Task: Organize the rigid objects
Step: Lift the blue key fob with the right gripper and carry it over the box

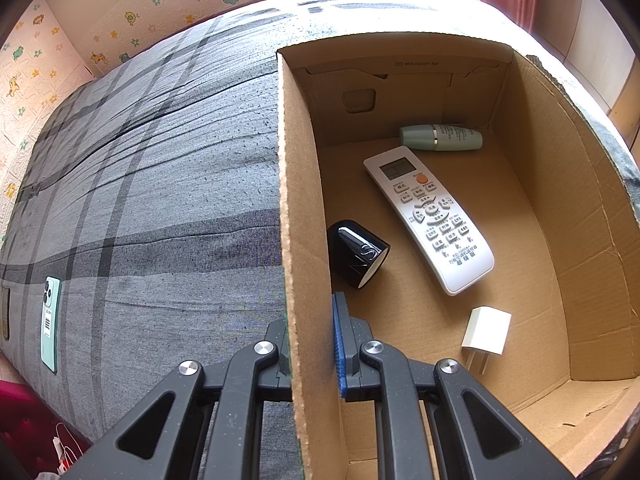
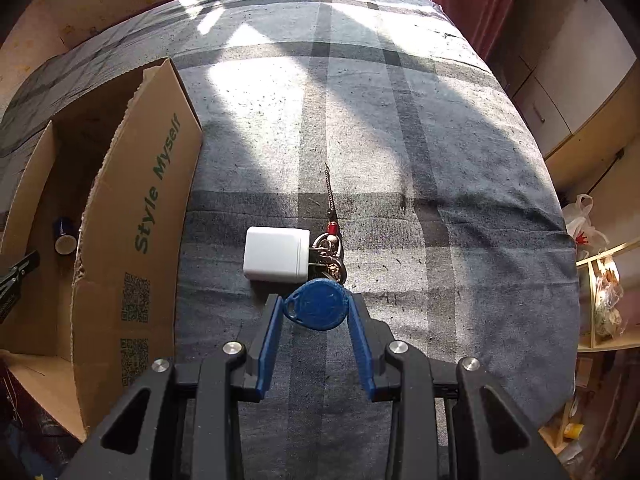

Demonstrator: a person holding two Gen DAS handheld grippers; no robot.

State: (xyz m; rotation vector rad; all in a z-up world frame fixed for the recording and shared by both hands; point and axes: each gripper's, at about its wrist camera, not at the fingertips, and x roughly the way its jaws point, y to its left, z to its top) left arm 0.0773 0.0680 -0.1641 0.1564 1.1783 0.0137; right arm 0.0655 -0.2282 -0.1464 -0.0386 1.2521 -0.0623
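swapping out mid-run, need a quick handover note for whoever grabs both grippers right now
Left gripper: shut on the cardboard box side wall, steadying it.
Right gripper: jaws around the blue key fob of the key bunch on the bed; whether it is clamped I cannot tell.
Done, in the box: remote, green bottle, black cap, small white charger.
Left on the bed: key bunch, white charger touching it, mint phone far left of the box.
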